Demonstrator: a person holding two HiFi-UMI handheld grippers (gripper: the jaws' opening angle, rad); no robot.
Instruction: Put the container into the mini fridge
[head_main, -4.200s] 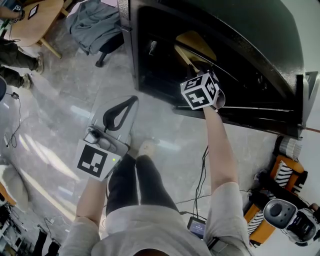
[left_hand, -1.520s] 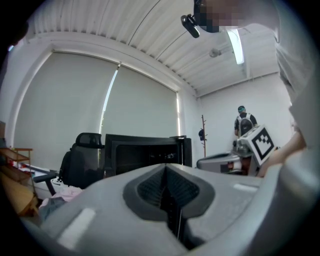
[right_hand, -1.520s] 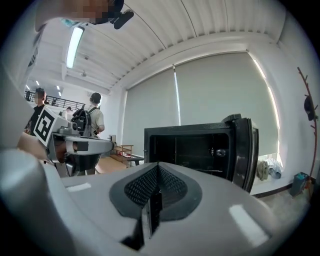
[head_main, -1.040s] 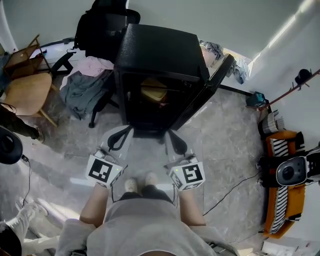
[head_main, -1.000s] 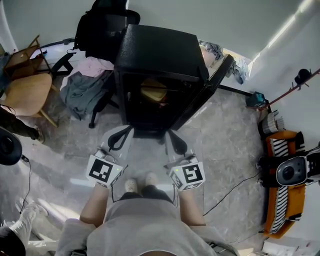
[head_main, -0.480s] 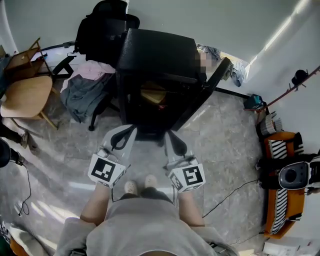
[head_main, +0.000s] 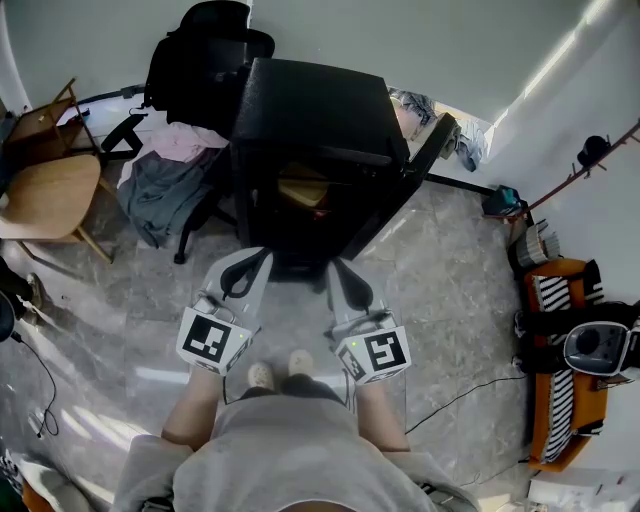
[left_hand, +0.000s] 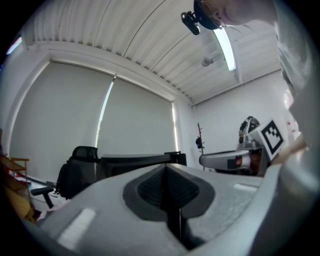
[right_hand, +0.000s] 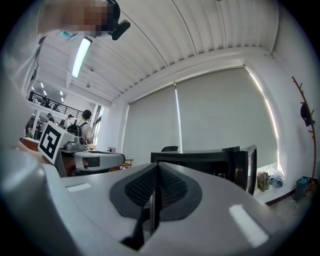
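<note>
A grey marbled floor spreads under me as I stand facing a black mini fridge, its door swung open to the right. A black office chair stands just left of the fridge, with a heap of grey and pink clothes piled at its base. A wooden chair sits further left. An orange machine is parked by the right wall.

I hold my left gripper and my right gripper side by side, low in front of the fridge opening. Both point toward the fridge and are apart from it. The left gripper view shows that gripper's two jaws pressed flat together with nothing between them. The right gripper view shows the same on the other side: pads meeting, grip empty.

The container, a tan-yellow shape, sits inside the fridge on an upper shelf, well apart from both grippers. My pale shoes show on the floor between my forearms.
</note>
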